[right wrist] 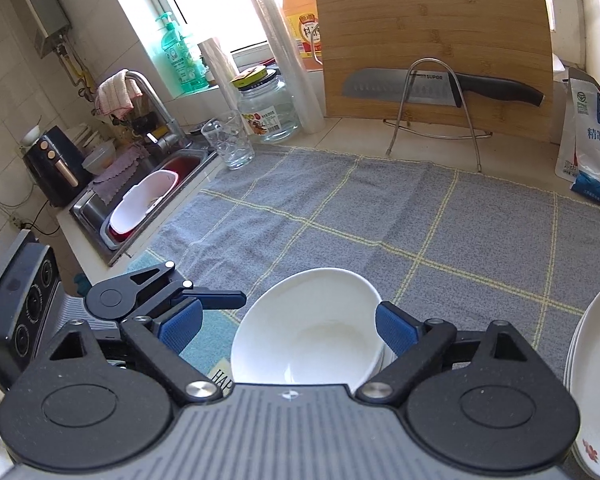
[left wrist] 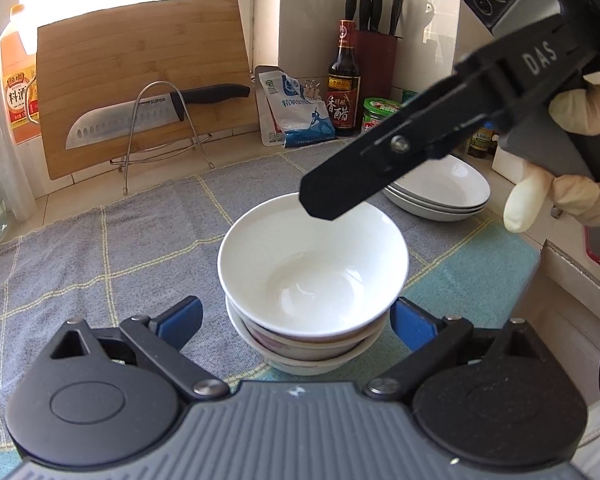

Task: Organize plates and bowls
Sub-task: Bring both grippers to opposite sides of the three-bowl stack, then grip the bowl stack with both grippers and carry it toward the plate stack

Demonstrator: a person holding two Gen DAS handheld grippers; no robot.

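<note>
On my left wrist camera I see a stack of bowls (left wrist: 312,280) standing on the grey checked cloth (left wrist: 100,248), the top one white and empty, with a stack of plates (left wrist: 440,192) further back to the right. That view also gives me the right gripper (left wrist: 332,196) from outside, one black finger tilted down over the far rim of the top bowl, and a gloved hand (left wrist: 572,152) behind it. Only here do I get the vinegar bottle (left wrist: 343,80) and the knife block (left wrist: 376,52) in the corner.

My right wrist camera shows what the other cannot: the sink (right wrist: 140,208) with a white tub in it, the tap (right wrist: 148,92), a glass jar (right wrist: 266,108) and a tumbler (right wrist: 228,140). The plates (right wrist: 596,360) show at its right edge, and the left gripper (right wrist: 180,300) pokes in from the left.

Both views share the cutting board (left wrist: 140,80) and the knife (left wrist: 152,116) on its wire stand.

The left gripper's (left wrist: 296,316) jaws are spread wide, and the bowl stack sits between the blue pads without visible contact. The right gripper's (right wrist: 288,328) jaws are also spread, the top bowl (right wrist: 308,328) between and beneath them, not pinched.
</note>
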